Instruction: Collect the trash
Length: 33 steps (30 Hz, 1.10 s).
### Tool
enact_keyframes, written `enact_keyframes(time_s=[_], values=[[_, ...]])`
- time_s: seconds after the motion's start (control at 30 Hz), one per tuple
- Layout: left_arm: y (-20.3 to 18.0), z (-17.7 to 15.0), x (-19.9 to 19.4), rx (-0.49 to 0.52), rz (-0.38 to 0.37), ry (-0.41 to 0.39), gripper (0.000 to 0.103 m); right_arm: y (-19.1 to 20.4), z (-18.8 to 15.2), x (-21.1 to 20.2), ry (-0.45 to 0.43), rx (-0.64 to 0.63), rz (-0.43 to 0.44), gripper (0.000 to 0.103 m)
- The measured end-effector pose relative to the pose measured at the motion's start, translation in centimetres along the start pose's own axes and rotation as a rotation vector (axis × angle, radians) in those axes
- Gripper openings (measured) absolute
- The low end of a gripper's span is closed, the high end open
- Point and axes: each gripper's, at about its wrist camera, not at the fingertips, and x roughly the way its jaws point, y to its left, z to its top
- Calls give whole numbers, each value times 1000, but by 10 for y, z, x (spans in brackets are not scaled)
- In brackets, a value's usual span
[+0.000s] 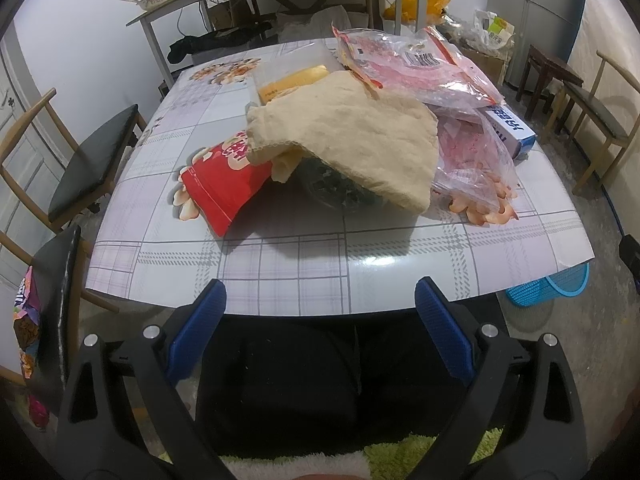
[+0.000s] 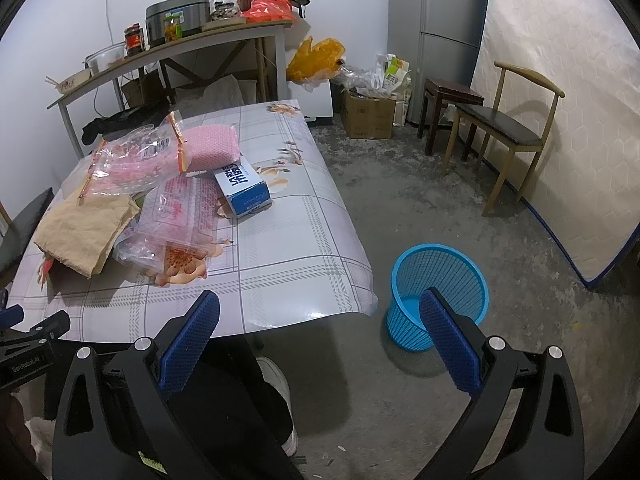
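A pile of trash lies on the checked table [image 1: 280, 264]: a red snack bag [image 1: 224, 184], a beige cloth [image 1: 352, 140] draped over a dark bowl, clear pink plastic bags [image 1: 472, 152] and a blue-white box [image 1: 512, 128]. In the right wrist view the cloth [image 2: 84, 228], plastic bags [image 2: 176, 216] and box [image 2: 242, 188] show too. A blue mesh bin [image 2: 438, 292] stands on the floor right of the table. My left gripper [image 1: 320, 328] is open and empty before the table's near edge. My right gripper [image 2: 320, 340] is open and empty, above the floor between table and bin.
Wooden chairs stand at the left [image 1: 88, 168] and by the right wall [image 2: 508, 128]. A cluttered shelf table [image 2: 168, 52] stands behind. Cardboard boxes and bags [image 2: 368, 116] sit in the far corner. A mattress [image 2: 560, 120] leans on the right wall.
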Motion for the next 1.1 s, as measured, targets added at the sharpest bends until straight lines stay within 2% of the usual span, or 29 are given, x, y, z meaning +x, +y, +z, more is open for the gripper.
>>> enact_keyframes(time_s=[0.27, 0.4, 0.5, 0.57, 0.7, 0.83, 0.93, 1.0, 1.1], values=[[23, 7, -6, -46, -34, -55, 91, 2, 6, 4, -16, 14, 31, 97], [41, 15, -9, -82, -95, -90, 91, 7, 14, 7, -46, 26, 66, 97], [50, 20, -13, -91, -168, -149, 91, 13, 21, 7, -90, 30, 103, 97], [56, 24, -16, -87, -227, -212, 91, 17, 27, 6, -125, 26, 157, 97], [68, 34, -22, -64, -336, -308, 91, 24, 47, 10, -132, 24, 235, 97], [75, 47, -14, -86, -400, -317, 93, 34, 77, 21, -107, 44, 366, 97], [75, 57, -7, -75, -416, -317, 93, 44, 102, 42, -50, 55, 496, 97], [75, 64, -3, -81, -414, -320, 93, 55, 115, 59, -9, 55, 560, 96], [78, 74, 5, -98, -453, -322, 93, 72, 135, 90, 70, 45, 629, 91]])
